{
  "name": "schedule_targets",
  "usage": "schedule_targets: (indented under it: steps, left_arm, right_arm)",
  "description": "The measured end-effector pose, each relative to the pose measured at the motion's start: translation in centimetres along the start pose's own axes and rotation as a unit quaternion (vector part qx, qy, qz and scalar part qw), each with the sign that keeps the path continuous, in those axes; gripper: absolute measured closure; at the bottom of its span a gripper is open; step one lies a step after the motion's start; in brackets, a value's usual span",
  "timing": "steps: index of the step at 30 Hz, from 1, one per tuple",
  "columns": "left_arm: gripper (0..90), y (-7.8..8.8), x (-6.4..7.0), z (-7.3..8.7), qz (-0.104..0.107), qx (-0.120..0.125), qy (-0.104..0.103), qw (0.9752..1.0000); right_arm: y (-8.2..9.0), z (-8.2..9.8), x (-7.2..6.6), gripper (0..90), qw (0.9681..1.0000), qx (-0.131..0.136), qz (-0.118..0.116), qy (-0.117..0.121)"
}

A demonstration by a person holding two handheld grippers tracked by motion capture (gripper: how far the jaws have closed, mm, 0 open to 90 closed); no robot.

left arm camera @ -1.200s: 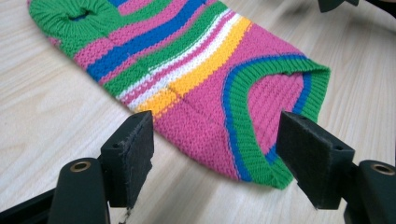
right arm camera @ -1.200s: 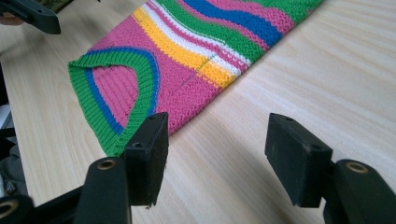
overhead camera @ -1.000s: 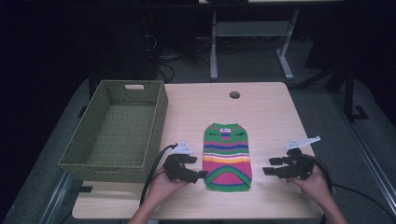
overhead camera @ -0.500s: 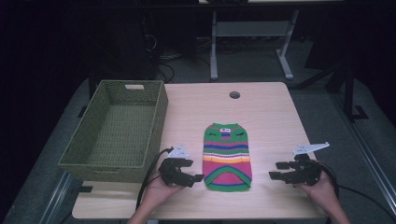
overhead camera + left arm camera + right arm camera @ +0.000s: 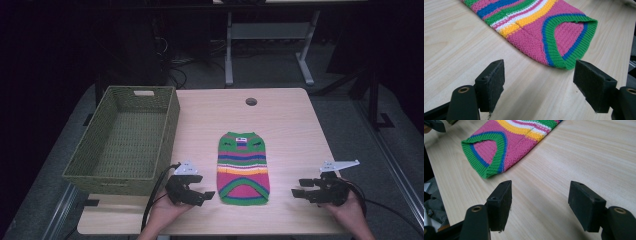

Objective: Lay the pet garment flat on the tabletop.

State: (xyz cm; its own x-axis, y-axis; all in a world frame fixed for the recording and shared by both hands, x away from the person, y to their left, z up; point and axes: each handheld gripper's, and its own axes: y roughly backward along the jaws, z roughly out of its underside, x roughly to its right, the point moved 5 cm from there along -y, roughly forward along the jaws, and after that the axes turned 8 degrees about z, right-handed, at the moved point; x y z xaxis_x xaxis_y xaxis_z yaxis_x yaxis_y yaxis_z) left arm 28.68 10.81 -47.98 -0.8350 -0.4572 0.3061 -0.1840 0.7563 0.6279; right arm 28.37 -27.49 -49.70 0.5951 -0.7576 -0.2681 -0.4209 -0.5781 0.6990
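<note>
Striped sweater (image 5: pixel 243 168): flat on table (image 5: pixel 290 125), untouched; left gripper (image 5: pixel 206 195) and right gripper (image 5: pixel 298 187) flank its hem, jaws wide, empty; basket (image 5: pixel 167 131) empty; handling not begun.

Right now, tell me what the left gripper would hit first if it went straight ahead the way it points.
Most likely the striped knitted sweater: the open left gripper aims at its green ribbed hem over bare light wooden table. Nothing lies between, though the depth is hard to judge.
</note>
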Motion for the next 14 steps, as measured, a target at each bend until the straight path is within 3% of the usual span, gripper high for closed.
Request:
schedule_targets:
  steps: [8, 14]
  left_arm:
    - [24.6, 0.9, 1.1, 1.0, -0.005, 0.000, -0.007, 1.0000]
    - [24.6, 1.5, 1.1, 1.2, -0.010, 0.012, -0.008, 0.9999]
  right_arm:
    - [0.7, 1.0, -0.2, 33.9, 1.0000, 0.006, 0.007, 0.000]
    - [1.0, 2.0, -0.3, 33.5, 0.9998, 0.015, 0.006, -0.008]
